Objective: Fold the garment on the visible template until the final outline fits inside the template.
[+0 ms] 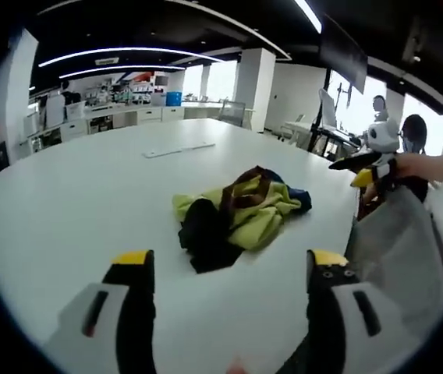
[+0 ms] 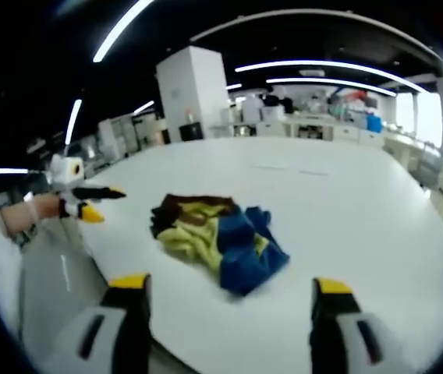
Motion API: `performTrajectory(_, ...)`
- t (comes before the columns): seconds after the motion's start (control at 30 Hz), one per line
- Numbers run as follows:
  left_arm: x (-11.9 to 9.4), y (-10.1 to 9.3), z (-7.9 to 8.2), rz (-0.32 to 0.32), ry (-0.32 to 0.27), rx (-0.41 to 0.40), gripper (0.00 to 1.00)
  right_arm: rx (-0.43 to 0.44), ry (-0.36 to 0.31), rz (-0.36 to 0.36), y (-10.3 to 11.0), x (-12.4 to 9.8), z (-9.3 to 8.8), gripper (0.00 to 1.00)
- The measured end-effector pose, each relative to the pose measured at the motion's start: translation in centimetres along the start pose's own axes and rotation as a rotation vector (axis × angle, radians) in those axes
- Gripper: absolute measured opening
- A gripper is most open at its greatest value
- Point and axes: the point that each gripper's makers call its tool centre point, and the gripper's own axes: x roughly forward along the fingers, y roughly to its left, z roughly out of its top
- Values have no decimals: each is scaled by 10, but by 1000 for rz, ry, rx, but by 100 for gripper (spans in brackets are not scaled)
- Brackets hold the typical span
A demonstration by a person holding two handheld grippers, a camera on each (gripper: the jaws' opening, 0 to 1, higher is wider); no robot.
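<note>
garment (image 1: 237, 212) crumpled in a heap at frame centre on the white bench (image 1: 81, 202), unfolded: yellow-green, black, brown and blue patches. left tool (image 1: 231, 269) at bottom, jaws apart, empty. right tool (image 2: 227, 292) likewise apart, empty, garment ahead of it.

The left black, yellow-tipped two-jaw gripper (image 1: 229, 265) has its jaws spread wide apart, holding nothing. The right black, yellow-tipped two-jaw gripper (image 2: 229, 284) is likewise gaping and empty; in the left gripper view it shows at 2 o'clock, gripped by a bare hand (image 1: 415, 166).
</note>
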Motion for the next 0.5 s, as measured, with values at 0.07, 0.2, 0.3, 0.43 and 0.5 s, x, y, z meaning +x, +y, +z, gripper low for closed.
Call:
performTrajectory(0.07, 7, 1, -1, -31, 10, -5, 69, -3, 10, 7, -2, 5, 1, 81)
performTrajectory(0.2, 21, 1, -2, -60, 22, 10, 62, -11, 19, 18, -4, 16, 6, 77)
performTrajectory(0.3, 31, 4, 1, -68, 21, 17, 60, -3, 22, 32, -5, 25, 10, 70)
performTrajectory(0.43, 41, 7, 7, -75, 12, 21, 52, 10, 33, 53, -7, 39, 13, 59)
performTrajectory(0.5, 45, 11, 10, -72, 1, 14, 49, 9, 40, 59, -8, 46, 16, 58)
